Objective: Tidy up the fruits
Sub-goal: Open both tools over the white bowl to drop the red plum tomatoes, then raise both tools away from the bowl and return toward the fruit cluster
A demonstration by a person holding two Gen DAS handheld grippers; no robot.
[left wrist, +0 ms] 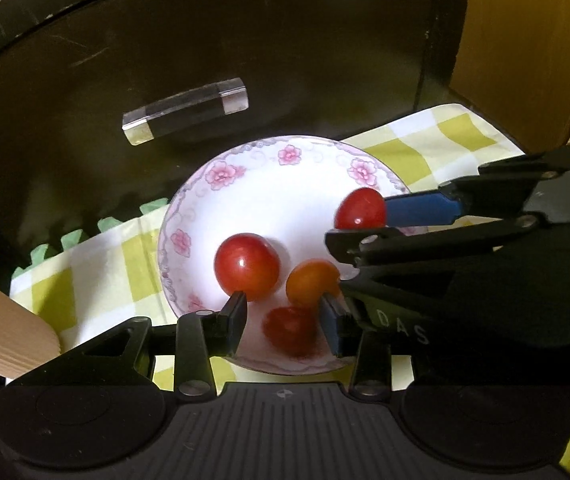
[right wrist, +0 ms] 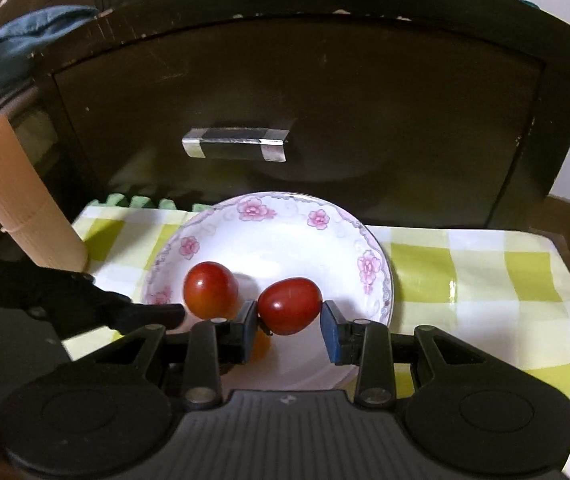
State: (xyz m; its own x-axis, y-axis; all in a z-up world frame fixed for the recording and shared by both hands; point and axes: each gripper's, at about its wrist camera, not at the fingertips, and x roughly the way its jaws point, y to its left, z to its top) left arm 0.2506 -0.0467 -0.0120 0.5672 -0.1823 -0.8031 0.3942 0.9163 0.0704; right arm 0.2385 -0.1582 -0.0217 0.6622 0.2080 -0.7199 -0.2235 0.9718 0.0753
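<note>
Here, line by line:

Right tongs (right wrist: 289, 326): closed on a red tomato (right wrist: 289, 306), which is pinched between the two blue pads above the plate (right wrist: 313, 236); in the left wrist view they reach in from 3 o'clock, carrying that tomato over the plate's rim at about 2 o'clock.

Left tongs (left wrist: 283, 322): parted, not pressing on anything; a blurred red tomato (left wrist: 289, 330) shows in the gap between the pads, whether lying on the plate or in the air I cannot tell.

Other fruit: a second red tomato (left wrist: 246, 266) lies on the plate just beyond the left pad, and an orange tomato (left wrist: 312, 283) lies just beside it, close to the right pad.

Plate: white with pink flowers around the rim, on a yellow-and-white checked cloth (right wrist: 481, 272) that covers the surface.

Around: a dark cabinet door (right wrist: 325, 92) with a clear handle (right wrist: 236, 144) stands at 12 o'clock behind the plate; a ribbed, peach-coloured cup (right wrist: 17, 192) stands at 9 o'clock, apart from the plate.
</note>
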